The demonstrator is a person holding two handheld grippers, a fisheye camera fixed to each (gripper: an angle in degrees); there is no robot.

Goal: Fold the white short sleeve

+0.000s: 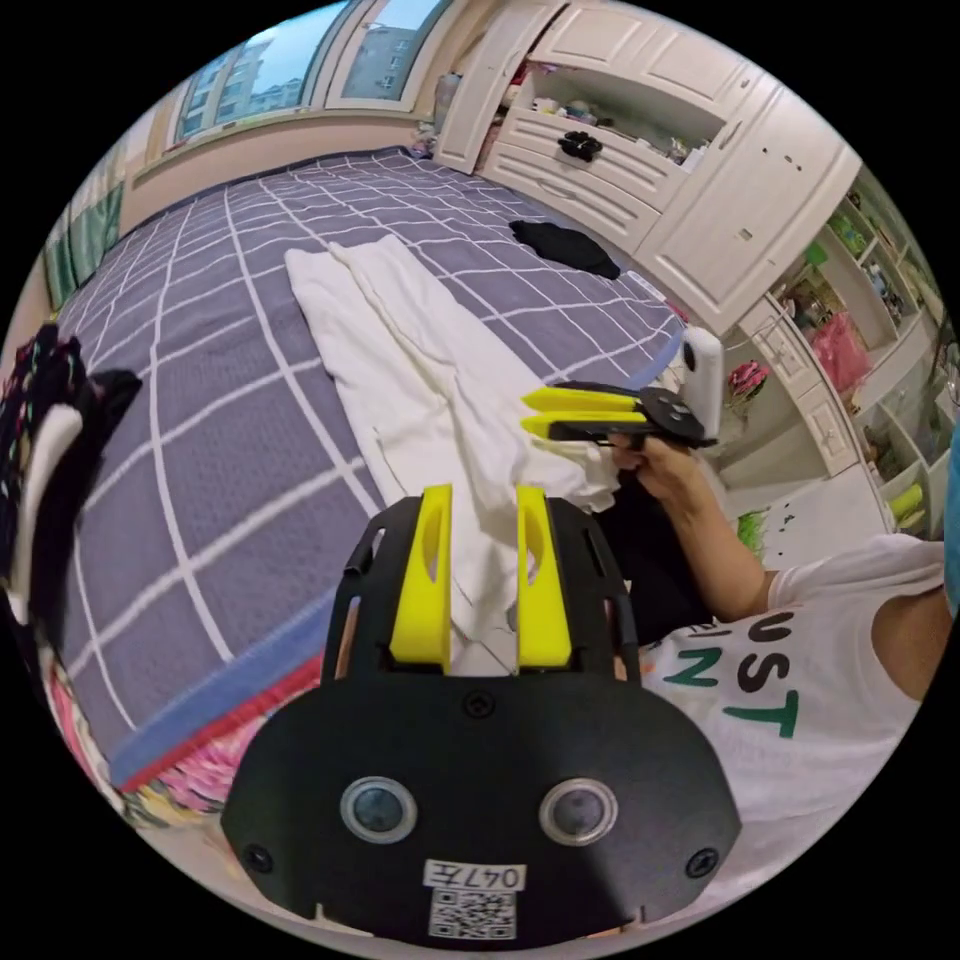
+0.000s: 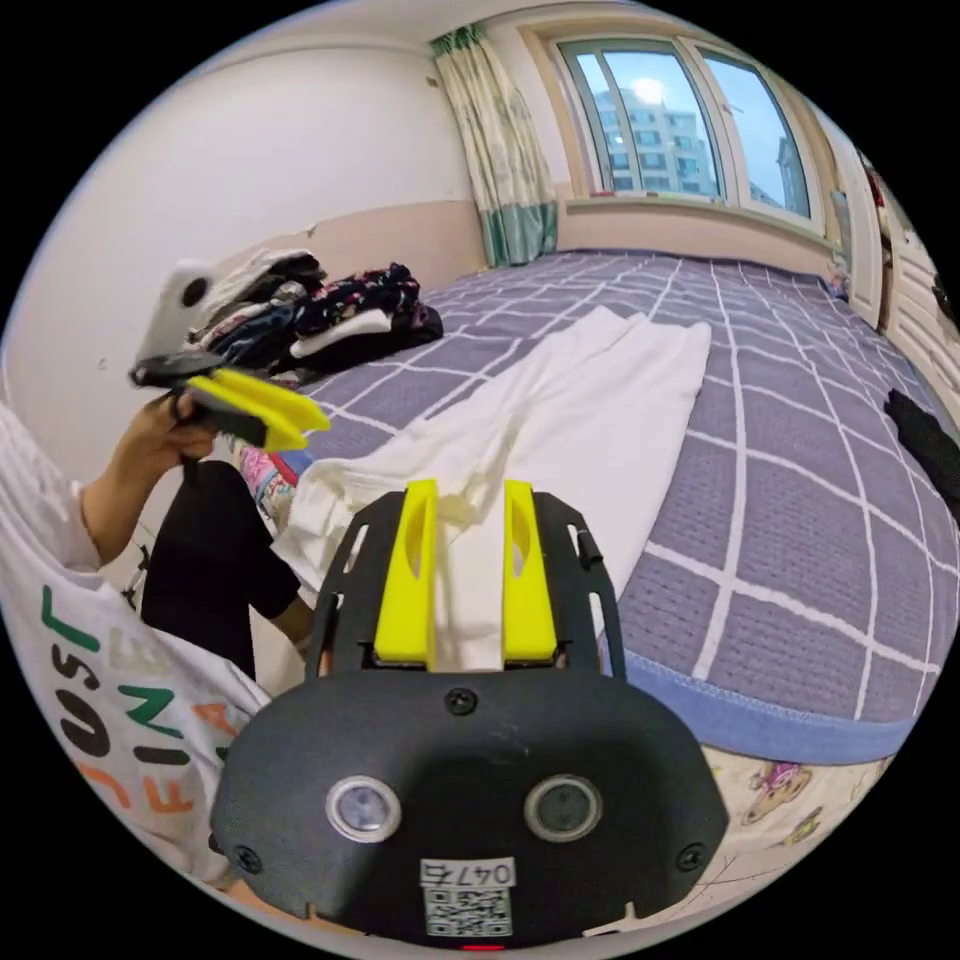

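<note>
The white short sleeve (image 1: 400, 340) (image 2: 610, 400) lies lengthwise on the purple checked bed, its sides folded in to make a long strip. Its near end bunches at the bed's edge. My left gripper (image 1: 484, 495) hovers over that near end, jaws a little apart, white cloth showing through the gap. In the right gripper view it appears as the left gripper (image 2: 285, 410), held up in a hand with nothing in it. My right gripper (image 2: 469, 487) also stands over the near end with a gap between its jaws. It appears as the right gripper (image 1: 527, 413) in a hand, clear of the cloth.
A black garment (image 1: 565, 245) (image 2: 925, 430) lies on the bed (image 1: 200, 400) (image 2: 800, 520) to one side. A pile of clothes (image 2: 330, 310) (image 1: 40, 440) sits by the wall. White cabinets (image 1: 640, 130) stand beyond the bed. The person's white shirt (image 1: 800, 680) (image 2: 100, 650) is close by.
</note>
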